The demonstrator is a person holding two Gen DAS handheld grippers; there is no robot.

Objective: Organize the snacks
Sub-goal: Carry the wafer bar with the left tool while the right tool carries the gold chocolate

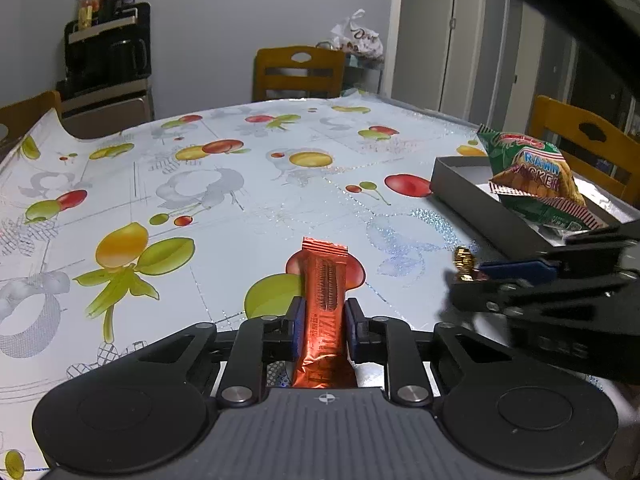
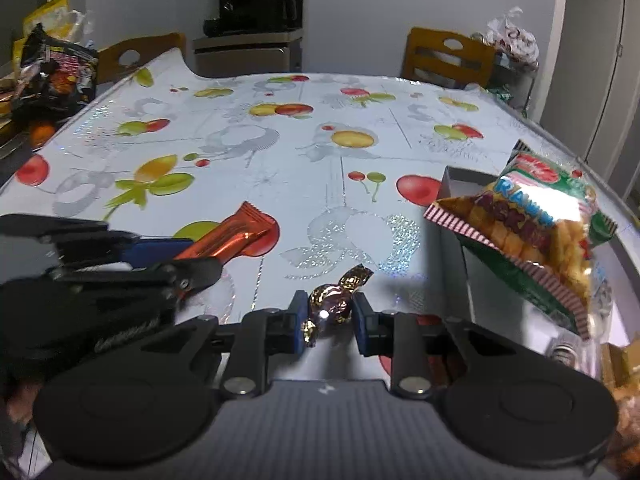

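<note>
The left gripper [image 1: 324, 330] is clamping its blue pads on a long orange snack bar [image 1: 325, 300], which is lying lengthwise on the fruit-patterned tablecloth [image 1: 224, 208] and pointing away from the camera. Just to its right, the right gripper [image 2: 331, 316] is sitting narrow around a foil-wrapped candy [image 2: 334, 304]; one pad is touching the wrapper, while a sliver of gap is showing at the other, so a firm grip cannot be told. Farther right, a grey box [image 1: 472, 196] is resting on the table, and a green bag of prawn crackers [image 1: 532, 176] is leaning inside it. Beyond the table, wooden chairs [image 1: 298, 72] are standing against the wall.
</note>
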